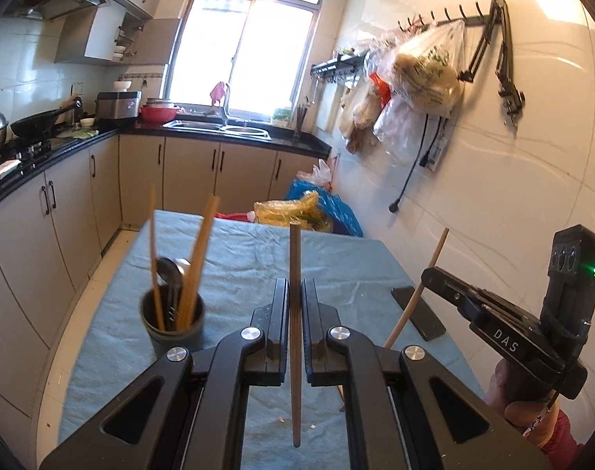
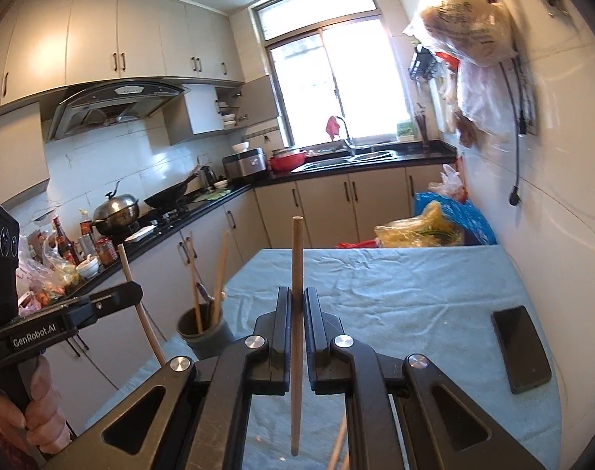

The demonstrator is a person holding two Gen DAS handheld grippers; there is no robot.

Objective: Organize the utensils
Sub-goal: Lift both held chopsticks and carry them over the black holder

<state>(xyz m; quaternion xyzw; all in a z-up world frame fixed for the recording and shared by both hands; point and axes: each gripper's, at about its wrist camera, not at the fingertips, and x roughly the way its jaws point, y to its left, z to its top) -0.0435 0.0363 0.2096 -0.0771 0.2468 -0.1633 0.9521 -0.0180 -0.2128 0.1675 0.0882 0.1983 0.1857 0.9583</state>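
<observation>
My left gripper (image 1: 295, 288) is shut on a wooden chopstick (image 1: 295, 258) that stands upright above the table. My right gripper (image 2: 296, 295) is shut on a second chopstick (image 2: 297, 250), also upright. Each gripper shows in the other's view: the right one (image 1: 428, 274) with its chopstick (image 1: 434, 262), the left one (image 2: 135, 291) with its chopstick (image 2: 127, 264). A dark grey holder cup (image 1: 172, 323) on the table's left side holds chopsticks and a metal spoon (image 1: 170, 268); it also shows in the right wrist view (image 2: 203, 329). Another chopstick (image 2: 336, 448) lies on the cloth below the right gripper.
The table has a blue cloth (image 1: 250, 250). A black phone (image 2: 520, 348) lies on its right side, also in the left wrist view (image 1: 417, 313). Plastic bags (image 1: 309, 209) sit past the far edge. Kitchen counters (image 1: 54, 149) run left and behind; bags (image 1: 426, 74) hang on the right wall.
</observation>
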